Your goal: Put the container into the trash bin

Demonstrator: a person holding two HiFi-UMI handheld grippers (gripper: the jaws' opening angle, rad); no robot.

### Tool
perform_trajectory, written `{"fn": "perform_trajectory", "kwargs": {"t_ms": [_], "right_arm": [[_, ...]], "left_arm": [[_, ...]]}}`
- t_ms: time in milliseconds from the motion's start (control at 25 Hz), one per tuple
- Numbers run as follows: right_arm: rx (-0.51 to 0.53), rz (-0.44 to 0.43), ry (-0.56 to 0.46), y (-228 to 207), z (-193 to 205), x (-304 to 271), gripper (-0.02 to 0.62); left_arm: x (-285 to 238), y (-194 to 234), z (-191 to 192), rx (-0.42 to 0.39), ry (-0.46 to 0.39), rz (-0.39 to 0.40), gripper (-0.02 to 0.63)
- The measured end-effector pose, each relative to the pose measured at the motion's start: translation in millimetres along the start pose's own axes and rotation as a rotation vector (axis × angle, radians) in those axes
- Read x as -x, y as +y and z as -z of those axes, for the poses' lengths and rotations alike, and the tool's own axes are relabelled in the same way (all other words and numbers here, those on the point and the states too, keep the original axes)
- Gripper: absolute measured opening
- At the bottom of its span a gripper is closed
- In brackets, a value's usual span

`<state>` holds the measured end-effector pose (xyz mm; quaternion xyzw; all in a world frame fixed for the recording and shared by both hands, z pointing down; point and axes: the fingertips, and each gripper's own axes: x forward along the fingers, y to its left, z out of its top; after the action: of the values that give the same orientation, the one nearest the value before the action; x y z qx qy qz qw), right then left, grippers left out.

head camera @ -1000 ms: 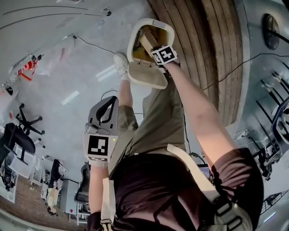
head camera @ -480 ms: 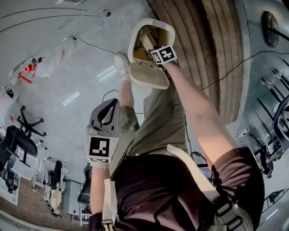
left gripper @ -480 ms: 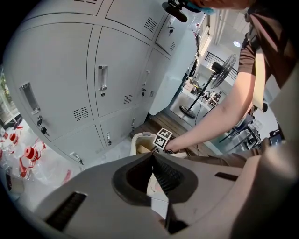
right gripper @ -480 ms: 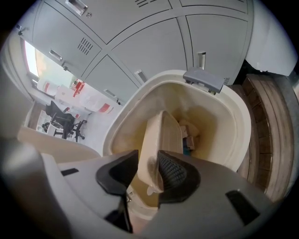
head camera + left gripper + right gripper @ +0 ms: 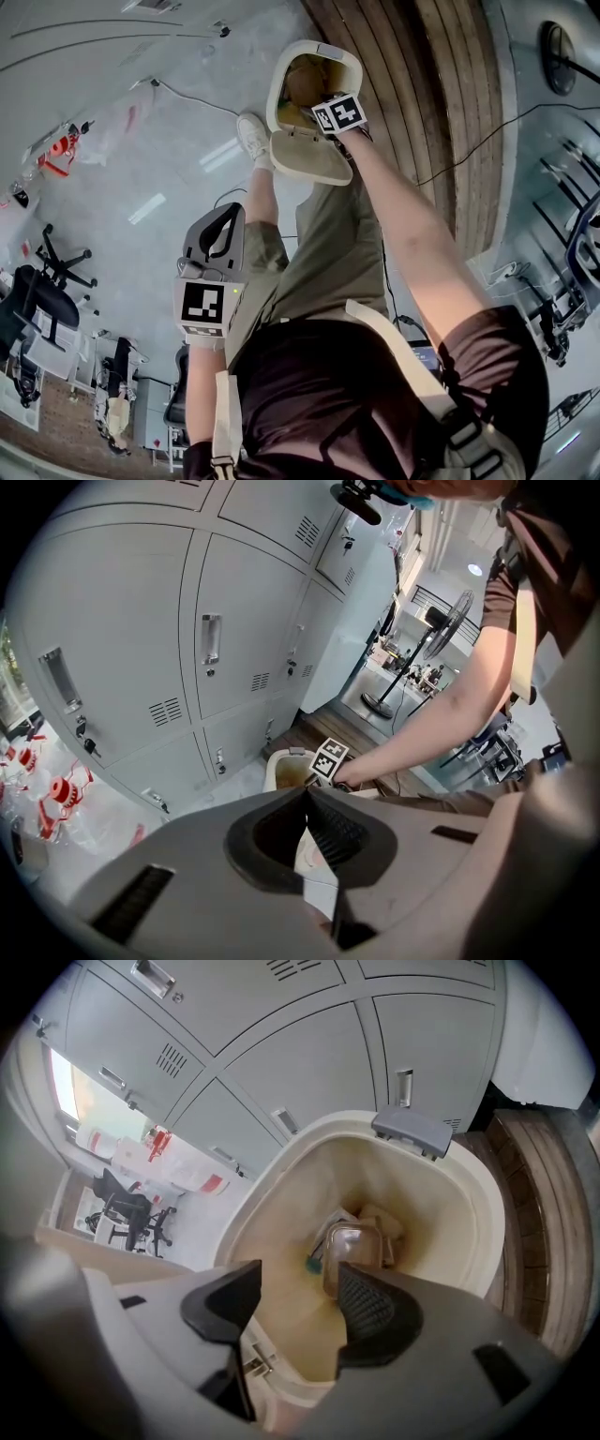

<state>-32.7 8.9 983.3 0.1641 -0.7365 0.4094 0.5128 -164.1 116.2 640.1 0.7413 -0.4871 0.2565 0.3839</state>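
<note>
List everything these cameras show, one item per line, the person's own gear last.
cream plastic trash bin: one, cream, on the floor by the lockers, lid open.
clear plastic container: one, transparent, lying inside the bin.
grey metal lockers: one bank, grey, behind the bin.
black office chair: one, black, away across the grey floor.
black standing fan: one, black, in the background.
left tongs: one, grey, shut and empty.
right tongs: one, grey, above the bin, jaws opening, container below them, not gripped.

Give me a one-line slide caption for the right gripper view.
Right gripper, jaws opening with nothing between them, over the open bin; the clear container is down inside it.
</note>
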Motion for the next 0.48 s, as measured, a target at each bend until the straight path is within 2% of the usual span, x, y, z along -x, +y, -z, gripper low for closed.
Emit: {"fn": "perform_trajectory", "kwargs": {"t_ms": [480], "right_arm": [[0.005,0.001,-0.04,6.7,-9.9,26.6,0.244]], "left_arm": [[-0.1,-3.0,-16.5,-0.017,-0.014,0.015,0.008]]}}
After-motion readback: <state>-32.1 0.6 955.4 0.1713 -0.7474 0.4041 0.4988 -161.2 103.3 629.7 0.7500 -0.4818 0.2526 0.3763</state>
